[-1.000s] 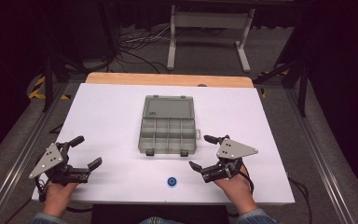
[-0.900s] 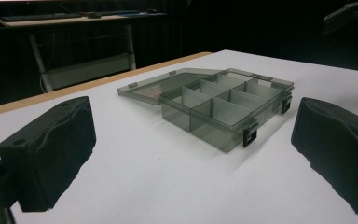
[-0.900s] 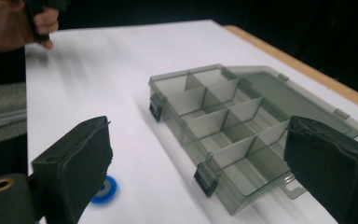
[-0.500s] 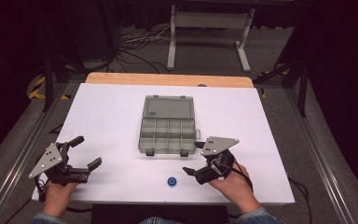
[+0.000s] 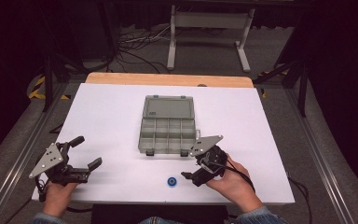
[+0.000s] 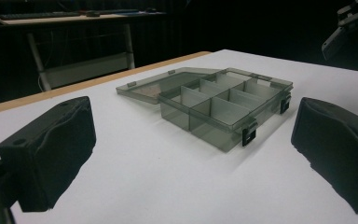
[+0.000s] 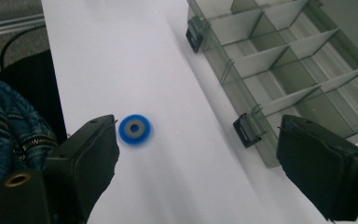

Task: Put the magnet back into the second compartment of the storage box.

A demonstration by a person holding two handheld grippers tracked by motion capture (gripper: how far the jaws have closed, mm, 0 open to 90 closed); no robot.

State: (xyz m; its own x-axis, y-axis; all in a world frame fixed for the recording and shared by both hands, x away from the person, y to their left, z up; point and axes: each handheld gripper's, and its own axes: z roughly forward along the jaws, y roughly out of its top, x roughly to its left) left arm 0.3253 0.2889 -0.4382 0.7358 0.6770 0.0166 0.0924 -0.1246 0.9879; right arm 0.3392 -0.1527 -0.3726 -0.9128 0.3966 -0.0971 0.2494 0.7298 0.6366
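Nearest edge of the white bench point(image 5: 112, 116): both my hands at the bottom of the high view, one set of tongs each.

Left tongs point(image 5: 85, 154) near-left corner, jaws wide apart, nothing between them. In the left gripper view the pads point(image 6: 51, 149) frame bare bench with the organiser box point(image 6: 223, 100) beyond.

Blue ring point(image 5: 171, 181), small, grey centre, lies flat on the bench near the front edge, roughly centre, just left of the right tongs point(image 5: 192, 164).

Right tongs near-right of centre, tipped down toward the bench, jaws apart, holding nothing. In the right gripper view the blue ring point(image 7: 134, 129) sits just beside the tip of the left-hand pad point(image 7: 95, 149); can't tell if touching, slight blur. The other pad is over the near-right corner of the box, by a black latch point(image 7: 248, 129).

Mid-bench: grey translucent organiser box point(image 5: 168, 133), open, lid point(image 5: 168, 107) laid flat on the far side. Divided compartments look empty.

Far: wooden strip point(image 5: 168, 79) along the bench's back edge, then dark floor with cables point(image 5: 140, 44) and a white metal stand point(image 5: 209, 28).
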